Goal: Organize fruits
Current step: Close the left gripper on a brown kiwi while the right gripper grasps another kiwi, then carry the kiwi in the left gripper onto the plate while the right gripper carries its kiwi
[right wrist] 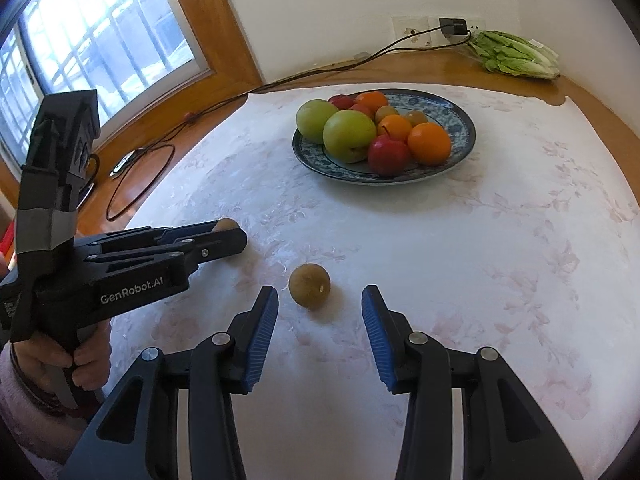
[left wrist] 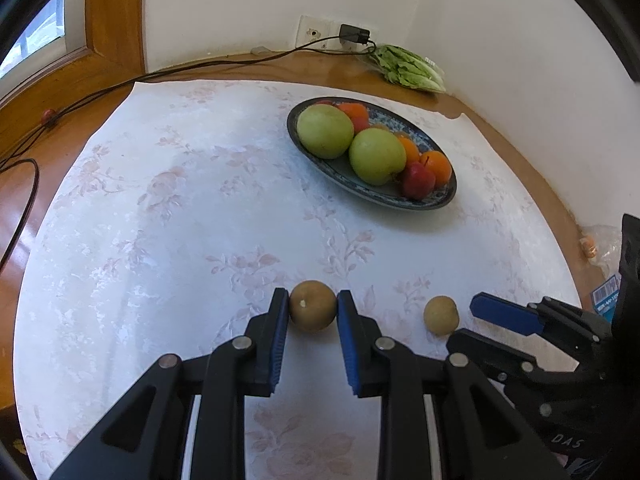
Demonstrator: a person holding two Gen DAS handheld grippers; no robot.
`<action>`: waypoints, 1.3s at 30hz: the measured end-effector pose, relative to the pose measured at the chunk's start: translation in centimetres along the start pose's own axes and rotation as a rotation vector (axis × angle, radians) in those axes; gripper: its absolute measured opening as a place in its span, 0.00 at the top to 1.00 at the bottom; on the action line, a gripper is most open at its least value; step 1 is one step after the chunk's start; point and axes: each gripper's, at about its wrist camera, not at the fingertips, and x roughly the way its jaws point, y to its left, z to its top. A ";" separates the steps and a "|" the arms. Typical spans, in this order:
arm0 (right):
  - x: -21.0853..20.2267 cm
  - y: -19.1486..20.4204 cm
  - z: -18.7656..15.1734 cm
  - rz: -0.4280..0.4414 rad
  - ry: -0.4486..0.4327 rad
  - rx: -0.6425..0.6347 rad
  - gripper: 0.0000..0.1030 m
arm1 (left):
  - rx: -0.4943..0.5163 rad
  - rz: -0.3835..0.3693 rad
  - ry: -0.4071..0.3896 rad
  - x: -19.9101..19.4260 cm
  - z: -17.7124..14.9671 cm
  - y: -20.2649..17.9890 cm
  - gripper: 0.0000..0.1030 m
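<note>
**Floral cloth, two loose brown fruits**

Cloth-covered bench (left wrist: 160, 208) carries two small brown fruits. Left fruit (left wrist: 312, 306), round, firm-looking and likely light, sits clamped across its middle by the left gripper (left wrist: 312, 305). Right fruit (right wrist: 309, 285) lies free just ahead of the wide-open right gripper (right wrist: 320, 304); the fruit plate (right wrist: 460, 120) stands well apart.

Daylight enters from the window (right wrist: 100, 40) on the left, lighting the scene brightly and evenly. Glare washes out the pale tablecloth (left wrist: 180, 200) and shines on the wooden table (left wrist: 24, 208). Soft shadows sit under the plate (right wrist: 460, 128). Fisheye distortion bends the edges; the corners are black.
</note>
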 end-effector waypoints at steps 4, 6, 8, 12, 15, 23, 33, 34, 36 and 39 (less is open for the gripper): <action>0.6 0.4 0.3 -0.005 0.003 -0.019 0.63 | -0.001 -0.002 0.000 0.0 -0.1 0.0 0.75; 0.8 0.7 0.3 -0.005 0.004 -0.031 0.66 | 0.000 -0.001 -0.001 0.1 -0.1 0.0 0.75; 1.0 1.0 0.3 -0.011 0.002 -0.046 0.67 | 0.000 -0.001 -0.001 0.1 -0.1 0.0 0.75; 1.4 1.0 0.2 -0.014 0.010 -0.048 0.73 | 0.002 0.000 -0.004 0.0 -0.1 0.0 0.75; 1.4 0.9 0.2 -0.018 0.004 -0.049 0.75 | 0.002 0.000 -0.003 0.0 -0.1 0.0 0.75; 1.0 0.7 0.2 -0.008 -0.011 -0.035 0.76 | 0.006 -0.004 -0.004 -0.2 0.0 -0.3 0.75; -0.7 -0.2 0.6 -0.007 -0.054 0.010 0.76 | 0.029 -0.004 -0.034 -1.8 0.6 -1.6 0.75; -1.0 -0.3 0.7 -0.010 -0.061 0.013 0.76 | 0.034 -0.006 -0.038 -2.0 0.7 -1.7 0.75; -1.3 -0.4 0.9 -0.013 -0.070 0.014 0.76 | 0.046 -0.008 -0.045 -2.4 1.0 -2.2 0.75; -1.9 -0.4 1.2 -0.014 -0.082 0.012 0.76 | 0.059 -0.019 -0.055 -2.8 1.6 -2.9 0.75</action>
